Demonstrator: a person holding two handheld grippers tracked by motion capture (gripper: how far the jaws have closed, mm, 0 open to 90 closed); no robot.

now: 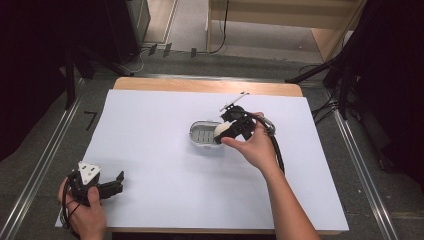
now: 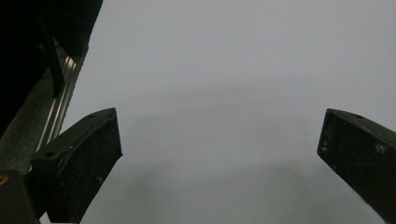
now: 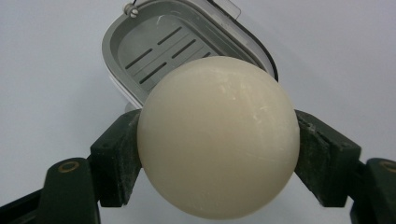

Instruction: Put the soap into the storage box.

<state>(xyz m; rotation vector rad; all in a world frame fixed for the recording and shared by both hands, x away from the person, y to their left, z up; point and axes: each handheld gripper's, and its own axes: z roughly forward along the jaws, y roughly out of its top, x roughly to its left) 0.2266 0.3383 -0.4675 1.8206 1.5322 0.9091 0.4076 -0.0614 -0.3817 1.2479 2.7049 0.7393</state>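
Soap (image 3: 218,140) sits pinched in my right claw (image 3: 218,154), one black jaw pressed to each side of it, held just above the open soap dish (image 3: 140,51) near the middle of the surface (image 1: 150,165). From the right gripper view I get what the high view cannot give me: the bar is a smooth, rounded, cream-white lump with a few faint scuffs, and the dish behind it is grey with dark drain slots in its floor and a clear hinged lid (image 3: 224,7) tipped back. From the high view I see the layout instead: the soap (image 1: 221,130) is a small pale spot at the right end of the dish (image 1: 202,135), my right hand (image 1: 255,145) wrapped round the right claw (image 1: 227,131), its cable trailing back along the forearm. My left claw (image 1: 118,181) rests at the near left corner of the surface, well apart from the dish. In the left gripper view its jaws stand spread wide over bare white covering, the left claw (image 2: 219,154) pinching nothing. A dark rail edge (image 2: 60,102) runs along the left of that view. Between soap and dish I see nothing in the way; the bar itself hides the dish's near rim from the right gripper view
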